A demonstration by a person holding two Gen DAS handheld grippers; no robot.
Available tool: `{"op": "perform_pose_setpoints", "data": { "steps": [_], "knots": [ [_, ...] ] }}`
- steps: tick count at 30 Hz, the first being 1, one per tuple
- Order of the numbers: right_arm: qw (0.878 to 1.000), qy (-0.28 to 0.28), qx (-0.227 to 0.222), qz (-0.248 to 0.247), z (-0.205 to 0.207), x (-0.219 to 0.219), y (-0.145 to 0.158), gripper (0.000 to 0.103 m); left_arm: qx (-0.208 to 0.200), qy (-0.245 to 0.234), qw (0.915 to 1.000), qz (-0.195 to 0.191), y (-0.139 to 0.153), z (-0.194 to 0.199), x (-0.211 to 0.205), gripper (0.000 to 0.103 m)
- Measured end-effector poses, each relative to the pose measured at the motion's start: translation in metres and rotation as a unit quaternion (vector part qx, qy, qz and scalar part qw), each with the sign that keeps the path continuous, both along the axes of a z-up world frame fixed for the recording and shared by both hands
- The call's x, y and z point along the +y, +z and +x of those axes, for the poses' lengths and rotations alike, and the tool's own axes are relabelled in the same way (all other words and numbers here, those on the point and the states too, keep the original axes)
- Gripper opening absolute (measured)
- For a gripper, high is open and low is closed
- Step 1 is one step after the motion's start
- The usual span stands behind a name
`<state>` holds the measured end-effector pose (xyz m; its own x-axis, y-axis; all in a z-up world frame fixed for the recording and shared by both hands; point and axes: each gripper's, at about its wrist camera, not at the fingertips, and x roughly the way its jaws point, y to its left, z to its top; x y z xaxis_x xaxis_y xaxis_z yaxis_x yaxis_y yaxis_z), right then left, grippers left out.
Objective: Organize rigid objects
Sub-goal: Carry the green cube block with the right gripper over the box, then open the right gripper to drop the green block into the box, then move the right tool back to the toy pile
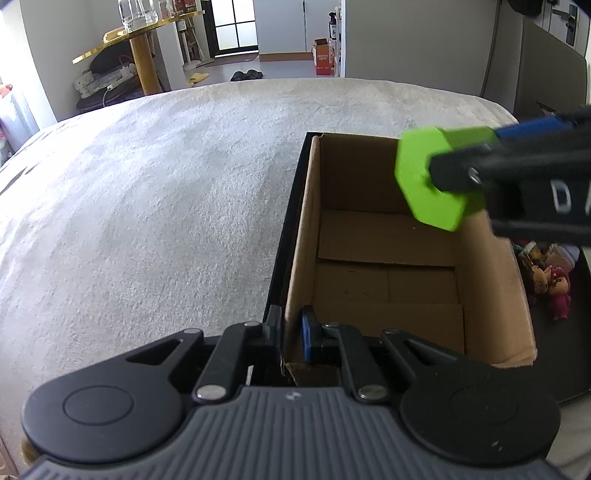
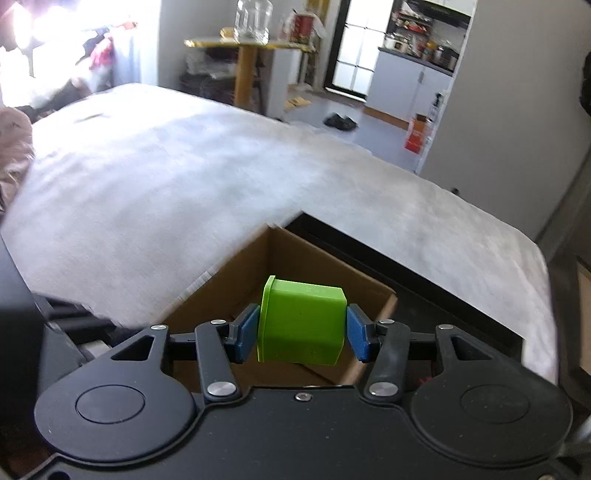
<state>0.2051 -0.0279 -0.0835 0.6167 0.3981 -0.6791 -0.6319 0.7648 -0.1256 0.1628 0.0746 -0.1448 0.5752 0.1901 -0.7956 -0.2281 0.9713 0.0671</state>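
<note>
A green hexagonal plastic cup (image 2: pixel 301 325) is clamped between the blue pads of my right gripper (image 2: pixel 302 334), held above an open brown cardboard box (image 2: pixel 258 269). In the left wrist view the same green cup (image 1: pixel 432 177) hangs over the box's far right part, held by the right gripper (image 1: pixel 454 158) coming in from the right. My left gripper (image 1: pixel 291 338) is shut on the near left wall of the cardboard box (image 1: pixel 295 280), one pad inside and one outside. The box interior shows only bare cardboard flaps.
The box stands in a black tray (image 1: pixel 576 332) on a white fluffy blanket (image 1: pixel 147 203). Small colourful figurines (image 1: pixel 550 280) lie in the tray to the right of the box. A gold round table with glass jars (image 1: pixel 140 33) stands beyond the bed.
</note>
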Motion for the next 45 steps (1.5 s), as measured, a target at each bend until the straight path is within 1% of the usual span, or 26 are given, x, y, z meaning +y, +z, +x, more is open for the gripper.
{"op": "perform_pose_setpoints", "data": {
  "steps": [1,3,4,8,19,24,34,45],
  "knots": [
    [1.0,0.002,0.001,0.001,0.001,0.001,0.0,0.052,0.0,0.0,1.0,0.0,0.0,0.0,0.0,0.01],
    [1.0,0.0,-0.004,0.001,0.0,0.002,0.0,0.058,0.0,-0.001,1.0,0.002,0.0,-0.001,-0.001,0.01],
    [1.0,-0.002,-0.006,0.002,-0.001,0.0,0.0,0.059,0.0,-0.002,1.0,0.002,0.0,-0.001,0.0,0.01],
    [1.0,-0.013,0.007,0.009,-0.006,-0.01,-0.002,0.06,0.002,0.001,1.0,0.002,-0.001,0.0,0.0,0.01],
    [0.998,-0.05,0.022,0.017,-0.023,-0.047,-0.011,0.06,0.008,-0.001,0.9998,0.016,0.0,0.002,-0.006,0.01],
    [0.997,-0.076,0.028,0.021,-0.028,-0.068,-0.015,0.064,0.014,0.0,0.9997,0.021,0.001,0.003,-0.008,0.01],
    [0.993,-0.109,0.034,0.042,-0.036,-0.108,-0.023,0.065,0.025,0.002,0.9988,0.042,0.002,0.005,-0.016,0.01],
    [0.988,-0.131,0.042,0.073,-0.036,-0.147,-0.032,0.069,0.035,0.007,0.9976,0.059,0.001,0.009,-0.021,0.011]
  ]
}}
